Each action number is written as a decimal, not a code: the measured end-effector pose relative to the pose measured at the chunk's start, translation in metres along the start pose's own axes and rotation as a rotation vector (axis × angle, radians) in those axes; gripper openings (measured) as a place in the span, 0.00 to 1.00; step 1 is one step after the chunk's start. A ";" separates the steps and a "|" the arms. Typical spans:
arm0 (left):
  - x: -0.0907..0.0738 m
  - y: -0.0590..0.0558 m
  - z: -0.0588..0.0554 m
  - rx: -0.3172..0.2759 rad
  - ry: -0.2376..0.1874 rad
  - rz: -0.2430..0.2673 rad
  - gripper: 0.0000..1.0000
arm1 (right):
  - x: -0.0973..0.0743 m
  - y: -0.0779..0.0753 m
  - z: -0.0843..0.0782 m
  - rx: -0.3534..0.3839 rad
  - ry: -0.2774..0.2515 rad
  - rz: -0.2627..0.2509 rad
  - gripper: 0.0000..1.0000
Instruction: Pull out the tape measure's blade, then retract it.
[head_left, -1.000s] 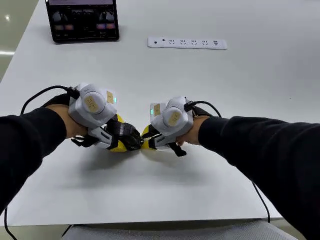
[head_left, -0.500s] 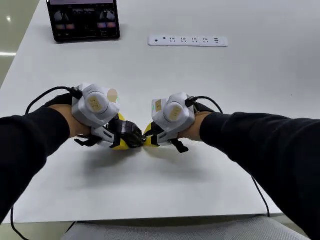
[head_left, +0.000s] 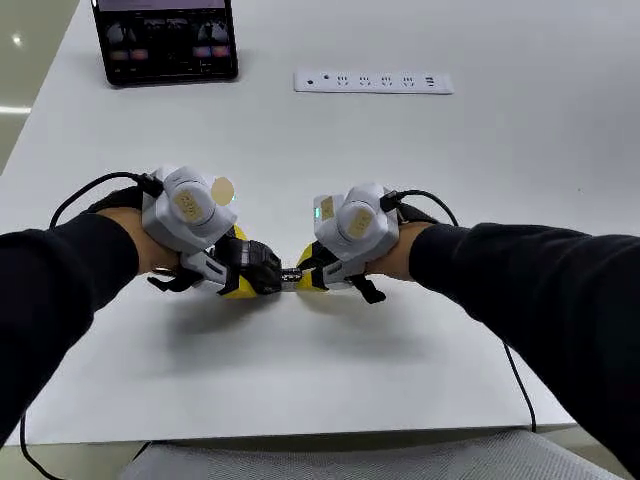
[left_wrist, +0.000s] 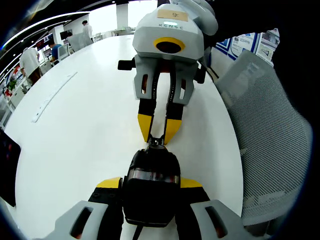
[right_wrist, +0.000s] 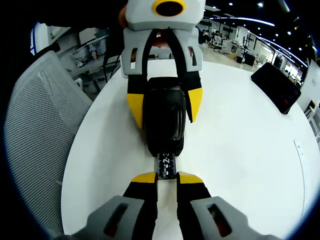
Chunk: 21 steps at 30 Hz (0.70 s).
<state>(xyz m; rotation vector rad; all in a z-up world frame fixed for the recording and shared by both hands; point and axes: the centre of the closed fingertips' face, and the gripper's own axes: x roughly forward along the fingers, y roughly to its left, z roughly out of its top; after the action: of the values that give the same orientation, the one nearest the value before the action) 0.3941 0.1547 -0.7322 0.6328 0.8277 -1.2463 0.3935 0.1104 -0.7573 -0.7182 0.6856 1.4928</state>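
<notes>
A black tape measure (head_left: 256, 267) rests on the white table (head_left: 300, 370), and my left gripper (head_left: 238, 275) is shut around its body. In the left gripper view the case (left_wrist: 151, 187) sits between my yellow-tipped jaws (left_wrist: 151, 183). My right gripper (head_left: 305, 279) faces it from the right, shut on the tip of the blade (head_left: 290, 275). A short stretch of the blade (right_wrist: 166, 165) with printed numbers runs from the case (right_wrist: 165, 117) into my right gripper (right_wrist: 166, 178). The right gripper's fingertips (left_wrist: 145, 125) pinch the blade's end just ahead of the case.
A white power strip (head_left: 373, 82) lies at the far side of the table, and a black tablet-like device (head_left: 165, 40) stands at the far left. A cable (head_left: 520, 385) trails off the near edge. A grey mesh chair (left_wrist: 260, 125) stands beside the table.
My right gripper has moved a little to the right, away from the case, and a short length of blade now shows between the two grippers. The left gripper has stayed put.
</notes>
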 end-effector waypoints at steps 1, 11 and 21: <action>0.000 0.000 0.000 -0.002 -0.001 0.000 0.36 | -0.001 0.000 -0.001 0.004 0.001 -0.001 0.08; 0.000 0.000 0.001 -0.013 -0.014 0.005 0.36 | 0.000 0.000 -0.001 -0.013 -0.012 0.005 0.11; 0.000 0.001 0.001 -0.014 -0.013 0.005 0.36 | 0.009 -0.001 0.010 0.048 -0.017 0.040 0.11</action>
<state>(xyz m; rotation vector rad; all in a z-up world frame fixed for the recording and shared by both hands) 0.3952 0.1541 -0.7316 0.6145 0.8234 -1.2374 0.3935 0.1237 -0.7583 -0.6579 0.7243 1.5122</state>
